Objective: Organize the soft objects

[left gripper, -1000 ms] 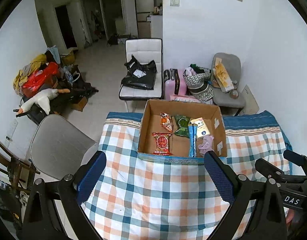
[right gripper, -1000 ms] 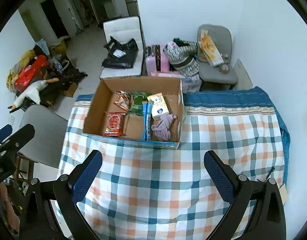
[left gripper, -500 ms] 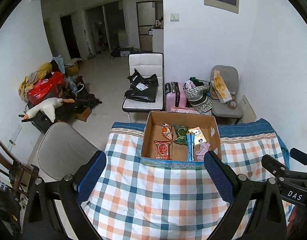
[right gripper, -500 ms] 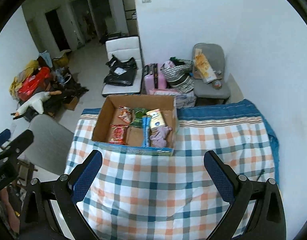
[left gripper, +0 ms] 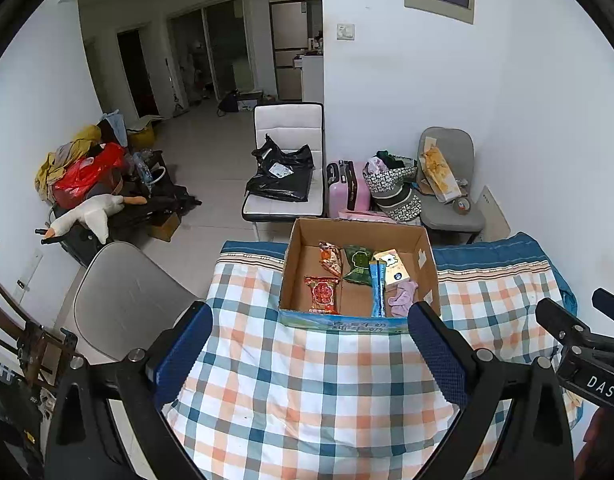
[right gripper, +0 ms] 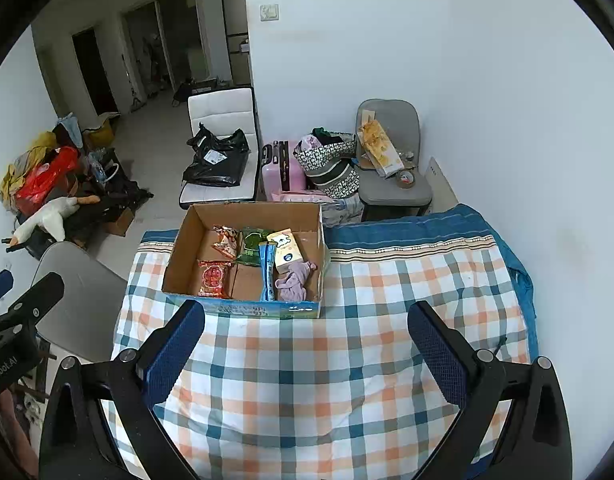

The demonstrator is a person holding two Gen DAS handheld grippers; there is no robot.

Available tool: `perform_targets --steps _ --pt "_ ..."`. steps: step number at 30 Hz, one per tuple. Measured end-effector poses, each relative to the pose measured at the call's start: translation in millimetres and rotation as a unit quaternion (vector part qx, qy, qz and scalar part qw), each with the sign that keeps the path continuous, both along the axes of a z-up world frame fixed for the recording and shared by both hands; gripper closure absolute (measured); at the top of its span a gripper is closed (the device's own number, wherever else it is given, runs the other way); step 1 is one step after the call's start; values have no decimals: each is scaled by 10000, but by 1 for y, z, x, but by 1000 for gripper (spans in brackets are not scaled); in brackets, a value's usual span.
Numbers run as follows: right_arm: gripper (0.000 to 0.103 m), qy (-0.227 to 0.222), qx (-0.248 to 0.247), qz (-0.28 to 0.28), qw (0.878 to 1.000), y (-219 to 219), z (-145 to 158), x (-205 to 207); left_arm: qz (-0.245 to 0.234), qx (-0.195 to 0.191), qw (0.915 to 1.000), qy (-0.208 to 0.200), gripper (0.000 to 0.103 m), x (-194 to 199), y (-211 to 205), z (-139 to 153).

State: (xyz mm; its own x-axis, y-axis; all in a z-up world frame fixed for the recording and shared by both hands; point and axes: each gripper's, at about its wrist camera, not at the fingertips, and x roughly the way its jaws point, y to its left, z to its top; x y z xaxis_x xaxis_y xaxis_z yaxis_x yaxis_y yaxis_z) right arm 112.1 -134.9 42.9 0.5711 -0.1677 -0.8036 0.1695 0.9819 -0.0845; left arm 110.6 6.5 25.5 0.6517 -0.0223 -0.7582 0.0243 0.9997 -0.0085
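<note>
An open cardboard box (left gripper: 291, 264) (right gripper: 179, 256) stands at the far side of the checked tablecloth (left gripper: 307, 392) (right gripper: 347, 360). Inside lie a red snack pack (left gripper: 322, 294) (right gripper: 214, 278), a green pack (left gripper: 358, 264) (right gripper: 252, 245), a blue sachet (left gripper: 377, 288) (right gripper: 268, 270), a tissue pack (left gripper: 394, 268) (right gripper: 286, 251) and a lilac soft cloth (left gripper: 403, 298) (right gripper: 295, 282). My left gripper (left gripper: 310, 332) hangs open well short of the box, holding nothing. My right gripper (right gripper: 306, 330) is likewise open and empty, high over the cloth. The right gripper's body (left gripper: 579, 344) shows at the left view's right edge.
A grey chair (left gripper: 123, 300) stands at the table's left. Beyond the table are a white chair with a black bag (left gripper: 283, 176), a pink suitcase (left gripper: 347, 188), patterned bags (left gripper: 395, 188) and a grey chair (left gripper: 451, 200). A pile with a plush goose (left gripper: 87, 216) lies on the floor left.
Both grippers have pulled back and up from the box, which now looks smaller and farther. Both stay open and empty. Nothing in the box has moved.
</note>
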Motion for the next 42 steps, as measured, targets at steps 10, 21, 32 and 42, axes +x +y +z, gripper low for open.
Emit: perform_targets --steps 10,21,32,42 --pt "0 -78 -21 56 10000 2 8 0 -40 -5 10000 -3 3 -1 -1 2" --pt "0 -96 -61 55 9999 2 10 -2 -114 -18 9999 62 3 1 -2 2" --pt "0 -106 -108 67 9999 4 10 -2 -112 -22 9999 49 3 2 -2 1" --pt "0 -116 -103 55 9999 5 11 -2 -135 -31 9999 40 3 2 -5 1"
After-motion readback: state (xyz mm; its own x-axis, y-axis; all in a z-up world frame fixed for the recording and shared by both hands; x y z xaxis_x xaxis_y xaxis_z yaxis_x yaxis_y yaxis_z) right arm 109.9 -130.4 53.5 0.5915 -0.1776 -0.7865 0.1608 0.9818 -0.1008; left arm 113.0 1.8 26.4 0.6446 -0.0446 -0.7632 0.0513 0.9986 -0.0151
